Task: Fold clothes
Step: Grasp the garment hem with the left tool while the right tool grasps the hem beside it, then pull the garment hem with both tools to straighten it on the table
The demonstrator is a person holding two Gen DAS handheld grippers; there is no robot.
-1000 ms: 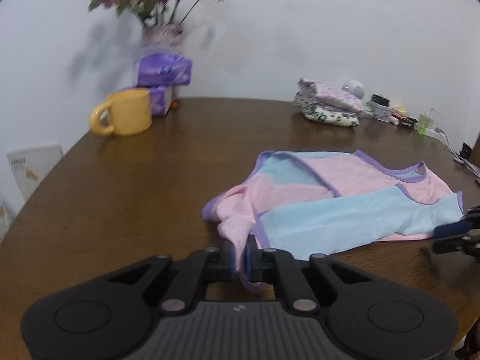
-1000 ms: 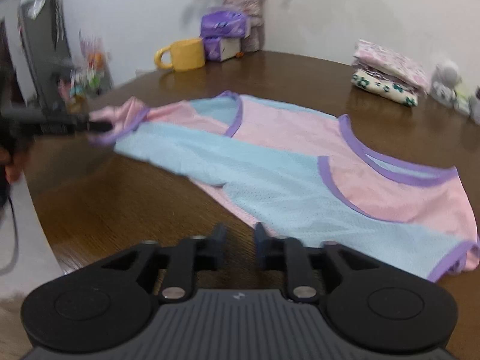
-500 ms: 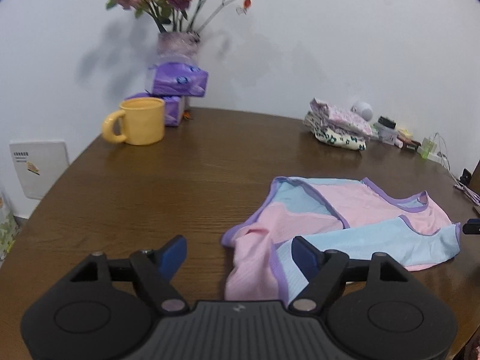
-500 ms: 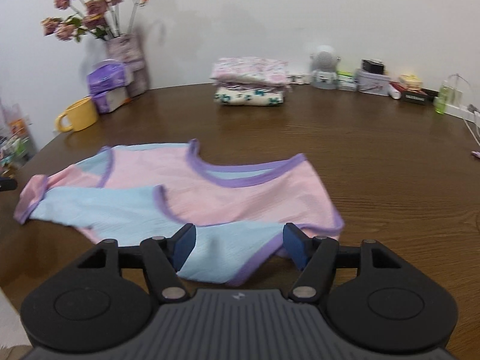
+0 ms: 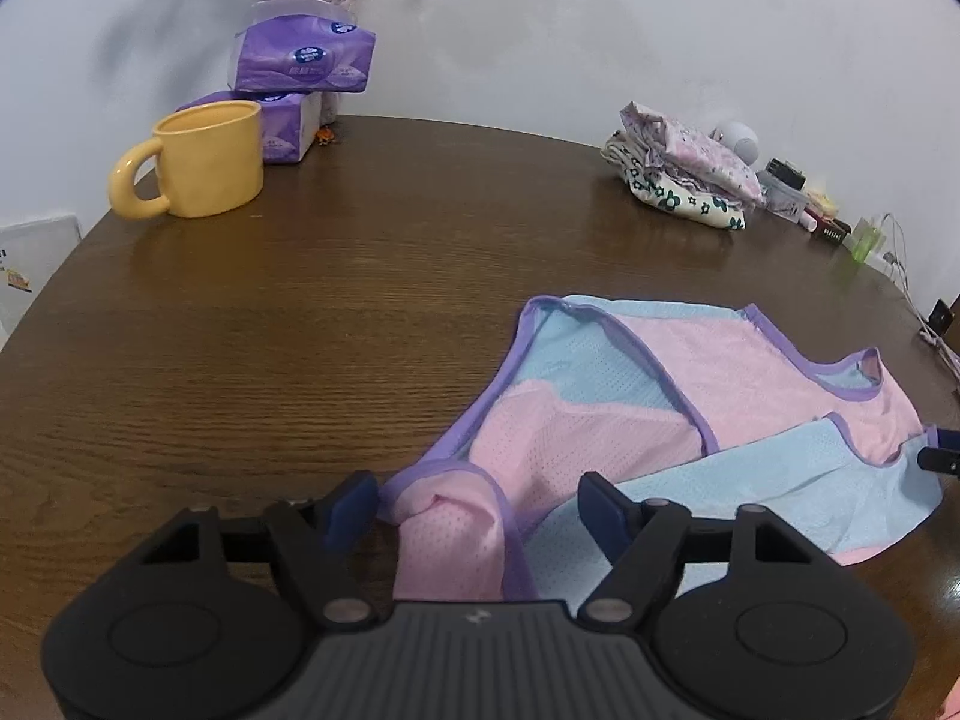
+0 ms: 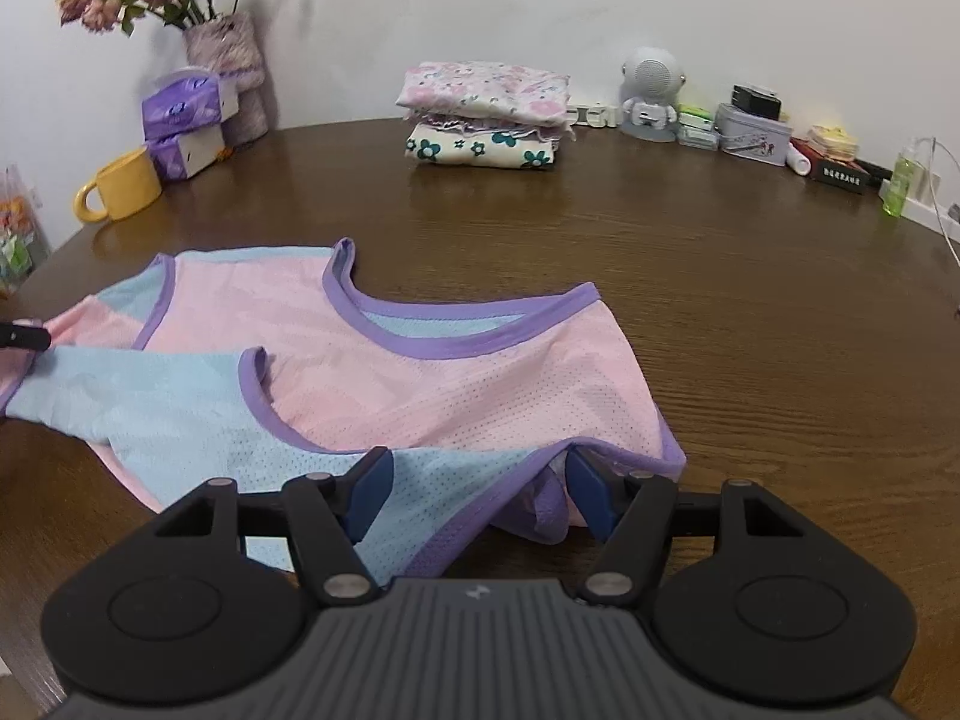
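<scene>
Brown table (image 6: 750,312); writing on purple tissue packs (image 5: 303,57) unreadable.

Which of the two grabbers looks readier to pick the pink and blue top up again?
Probably the left gripper: its open fingers straddle a raised bunch of the top. The right gripper, also open, faces flatter cloth.

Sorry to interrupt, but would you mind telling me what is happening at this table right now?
A person is folding clothes with a handheld gripper in each hand. A pink and blue top with purple trim lies partly folded on the wooden table. The left gripper is open around one end of it, and the right gripper is open around the other end; neither is clamped on the cloth. A stack of folded clothes sits at the back, with a yellow mug off to the side.
</scene>
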